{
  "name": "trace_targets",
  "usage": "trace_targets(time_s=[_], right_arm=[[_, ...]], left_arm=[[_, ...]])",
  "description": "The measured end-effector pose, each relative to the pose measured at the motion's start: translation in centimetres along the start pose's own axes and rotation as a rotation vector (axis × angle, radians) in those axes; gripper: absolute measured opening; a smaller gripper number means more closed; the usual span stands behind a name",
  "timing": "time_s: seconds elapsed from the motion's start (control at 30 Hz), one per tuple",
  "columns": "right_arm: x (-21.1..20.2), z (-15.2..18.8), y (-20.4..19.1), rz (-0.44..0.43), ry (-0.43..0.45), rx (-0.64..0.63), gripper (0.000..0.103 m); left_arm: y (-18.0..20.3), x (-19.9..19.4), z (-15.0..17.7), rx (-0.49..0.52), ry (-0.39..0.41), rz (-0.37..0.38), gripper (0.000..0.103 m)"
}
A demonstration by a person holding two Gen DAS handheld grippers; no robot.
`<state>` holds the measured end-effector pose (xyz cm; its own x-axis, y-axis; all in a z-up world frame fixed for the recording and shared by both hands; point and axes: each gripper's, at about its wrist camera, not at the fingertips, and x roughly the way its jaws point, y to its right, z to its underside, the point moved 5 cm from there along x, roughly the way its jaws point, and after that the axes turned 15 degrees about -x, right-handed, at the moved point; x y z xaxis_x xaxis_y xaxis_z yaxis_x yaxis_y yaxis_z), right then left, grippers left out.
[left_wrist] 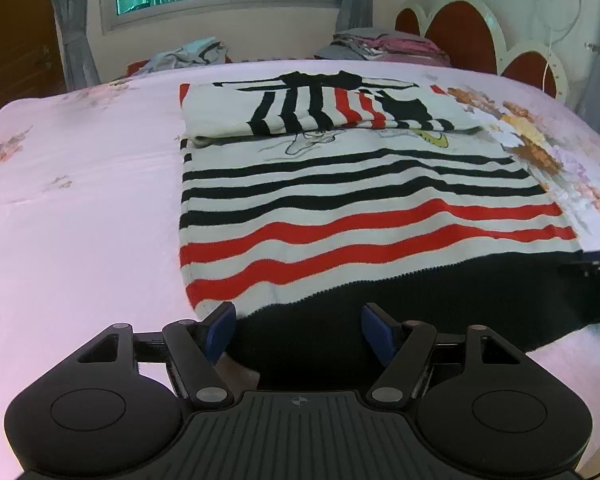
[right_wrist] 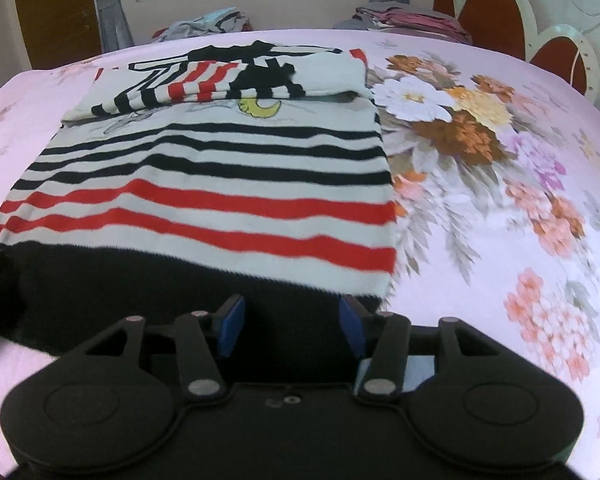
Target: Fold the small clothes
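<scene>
Knitted stripes, black and red on white: one small sweater [left_wrist: 360,208], lying flat on the pink floral bed sheet [left_wrist: 80,208], sleeves already folded in across the chest, black hem band nearest me.

Left wrist view. My left gripper [left_wrist: 298,330] sits low over the hem's left end, jaws parted, blue pads [left_wrist: 222,330] standing clear on either side with only black hem cloth beneath them, nothing pinched. A loose heap of unfolded clothes [left_wrist: 188,54] and a folded stack [left_wrist: 384,46] lie at the far edge of the bed, before the red headboard [left_wrist: 460,32].

Right wrist view. My right gripper [right_wrist: 292,326] is over the hem's right end, near the sweater's right-hand corner, jaws likewise parted and gripping nothing. The sheet's printed flowers [right_wrist: 452,120] run beside the garment's right edge.

Step in hand, as I judge it: take the hem at both corners and carry it up to the shoulders. To do it well, I should bite only the hem layers, not the sheet, close both sides evenly, lift level, and land edge on edge so the stripes stay square.
</scene>
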<state>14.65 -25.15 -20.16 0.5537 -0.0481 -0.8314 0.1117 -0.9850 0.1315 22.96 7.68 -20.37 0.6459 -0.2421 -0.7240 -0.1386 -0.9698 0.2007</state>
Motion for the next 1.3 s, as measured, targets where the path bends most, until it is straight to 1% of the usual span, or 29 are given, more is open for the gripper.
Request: trace_targets(time_s=[0.17, 0.23, 0.37, 0.47, 0.57, 0.67, 0.73, 0.77, 0.8, 0.87, 0.97, 1.0, 1.07, 1.13, 1.17, 1.2, 1.27, 1.3], right_arm=[[-0.9, 1.1, 0.7, 0.010, -0.004, 0.039, 0.051], [-1.2, 1.5, 1.1, 0.010, -0.003, 0.061, 0.051], [-1.5, 2.4, 1.8, -0.021, -0.001, 0.133, 0.051], [-1.6, 3.0, 2.0, -0.038, 0.005, 0.163, 0.051], [-1.3, 2.9, 2.1, -0.048, 0.011, 0.170, 0.051], [-0.8, 2.5, 2.0, -0.070, 0.013, 0.178, 0.053], [-0.4, 2.2, 1.8, -0.087, 0.009, 0.174, 0.049], [-0.2, 2.0, 1.6, -0.087, 0.003, 0.161, 0.045], [-0.1, 1.9, 1.6, -0.088, 0.001, 0.157, 0.040], [0.0, 1.9, 1.8, -0.104, -0.006, 0.166, 0.035], [-0.1, 2.1, 2.7, -0.119, -0.025, 0.182, 0.025], [0.0, 2.1, 3.0, -0.128, -0.030, 0.192, 0.030], [0.1, 2.0, 2.9, -0.140, -0.044, 0.193, 0.032], [0.2, 1.7, 2.4, -0.134, -0.061, 0.153, 0.031], [0.3, 1.6, 2.4, -0.140, -0.064, 0.159, 0.028], [0.3, 1.5, 2.6, -0.152, -0.064, 0.173, 0.021], [0.2, 1.4, 2.8, -0.200, -0.065, 0.204, 0.011], [0.1, 1.2, 2.9, -0.209, -0.064, 0.201, 0.011]], left_arm=[[-1.3, -0.3, 0.5, -0.061, -0.026, 0.021, 0.069], [-2.2, -0.1, 0.9, -0.109, -0.050, 0.039, 0.069], [-3.6, 0.4, 2.1, -0.204, -0.100, 0.090, 0.069], [-3.6, 0.4, 2.5, -0.219, -0.097, 0.121, 0.069], [-3.1, 0.7, 2.3, -0.231, -0.126, 0.156, 0.069], [-3.0, 0.9, 2.0, -0.256, -0.145, 0.170, 0.068], [-2.9, 1.2, 1.7, -0.266, -0.161, 0.188, 0.050], [-2.9, 1.5, 1.6, -0.277, -0.178, 0.200, 0.035], [-3.1, 1.8, 1.6, -0.295, -0.189, 0.207, 0.032], [-3.2, 2.0, 1.5, -0.310, -0.195, 0.211, 0.031], [-3.0, 2.0, 1.6, -0.276, -0.205, 0.209, 0.030], [-2.9, 2.1, 1.5, -0.267, -0.210, 0.208, 0.030], [-2.7, 2.3, 1.3, -0.255, -0.219, 0.207, 0.030], [-2.6, 2.5, 1.1, -0.259, -0.221, 0.211, 0.030], [-2.5, 2.4, 1.0, -0.257, -0.219, 0.216, 0.029], [-2.4, 2.4, 0.9, -0.252, -0.216, 0.222, 0.014], [-2.3, 2.2, 0.7, -0.251, -0.214, 0.235, 0.012], [-2.3, 2.1, 0.5, -0.243, -0.205, 0.236, 0.012]])
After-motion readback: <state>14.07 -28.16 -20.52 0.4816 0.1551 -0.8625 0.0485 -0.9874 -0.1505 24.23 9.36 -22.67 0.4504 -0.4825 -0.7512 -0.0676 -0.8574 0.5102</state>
